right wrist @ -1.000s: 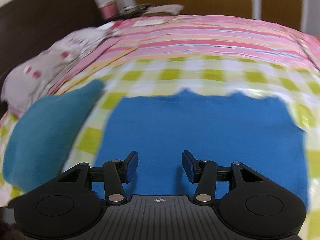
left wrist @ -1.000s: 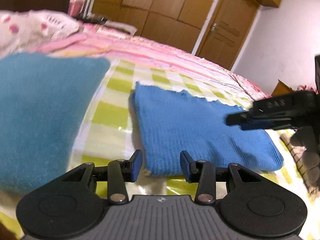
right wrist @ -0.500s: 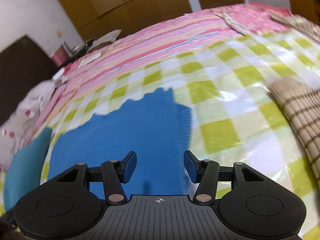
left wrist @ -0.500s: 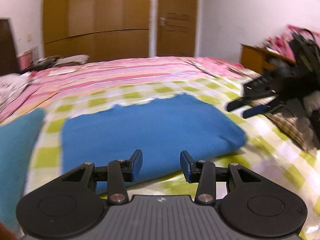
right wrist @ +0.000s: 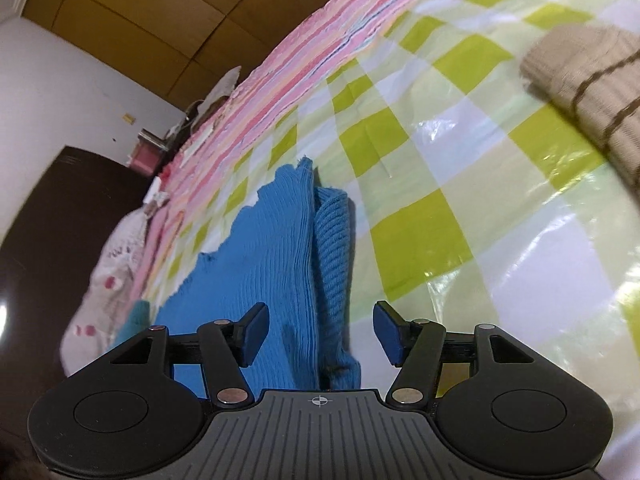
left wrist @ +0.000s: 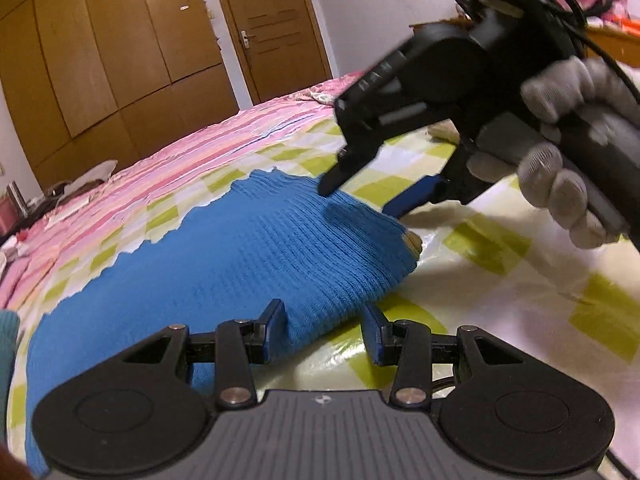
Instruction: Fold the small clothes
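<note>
A folded blue knit garment (left wrist: 224,256) lies flat on the green-and-white checked sheet (left wrist: 500,280). My left gripper (left wrist: 325,330) is open, its jaws straddling the garment's near folded edge. My right gripper (left wrist: 376,196) is open in the left wrist view, tilted down over the garment's right end, one finger above the cloth, the other beside it on the sheet. In the right wrist view my right gripper (right wrist: 320,330) is open with the garment's right edge (right wrist: 280,264) between its jaws.
A beige striped knit (right wrist: 592,92) lies on the sheet at the right. A teal cloth (right wrist: 134,318) and a white spotted pillow (right wrist: 108,276) lie left of the blue garment. A pink striped bedcover (left wrist: 160,168) runs behind. Wooden wardrobe and door (left wrist: 264,28) stand beyond the bed.
Both grippers have swung to the garment's right end and come down close to it. The right gripper has tilted and now spans the right edge. Both stay open.
</note>
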Available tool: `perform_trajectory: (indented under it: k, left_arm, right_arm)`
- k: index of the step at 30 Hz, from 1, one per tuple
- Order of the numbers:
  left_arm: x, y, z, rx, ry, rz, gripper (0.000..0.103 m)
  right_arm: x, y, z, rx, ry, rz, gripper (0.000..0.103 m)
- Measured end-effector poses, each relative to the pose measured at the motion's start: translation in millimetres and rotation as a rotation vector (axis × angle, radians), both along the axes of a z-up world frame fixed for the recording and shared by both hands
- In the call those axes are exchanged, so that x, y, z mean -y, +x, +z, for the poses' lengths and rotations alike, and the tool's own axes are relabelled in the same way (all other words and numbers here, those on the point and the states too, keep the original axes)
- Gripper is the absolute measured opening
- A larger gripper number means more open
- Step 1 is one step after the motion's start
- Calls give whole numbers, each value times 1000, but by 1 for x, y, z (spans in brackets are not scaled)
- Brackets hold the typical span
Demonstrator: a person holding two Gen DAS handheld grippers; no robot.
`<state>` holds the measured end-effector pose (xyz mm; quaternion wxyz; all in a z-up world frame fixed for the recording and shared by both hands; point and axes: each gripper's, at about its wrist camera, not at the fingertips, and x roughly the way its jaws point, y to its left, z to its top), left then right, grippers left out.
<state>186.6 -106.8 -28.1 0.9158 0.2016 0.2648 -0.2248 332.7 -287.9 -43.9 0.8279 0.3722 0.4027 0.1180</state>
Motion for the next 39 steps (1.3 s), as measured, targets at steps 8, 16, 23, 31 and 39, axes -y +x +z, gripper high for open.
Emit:
perform_trajectory:
  k: [8, 16, 23, 31, 39]
  left_arm:
    - [12, 3, -10, 50, 33, -19, 50]
    - [24, 5, -11, 86, 31, -23, 50]
    - [23, -2, -9, 106, 18, -35, 50]
    - [32, -6, -12, 126, 73, -61, 57]
    - [43, 5, -9, 102, 70, -26, 22]
  right_arm:
    - [-1, 24, -17, 29, 118, -20, 58]
    - [-11, 34, -20, 51, 129, -22, 58]
    - [-5, 33, -25, 49, 130, -15, 46]
    - [-2, 28, -17, 35, 100, 29, 48]
    - [-11, 40, -20, 44, 96, 10, 49]
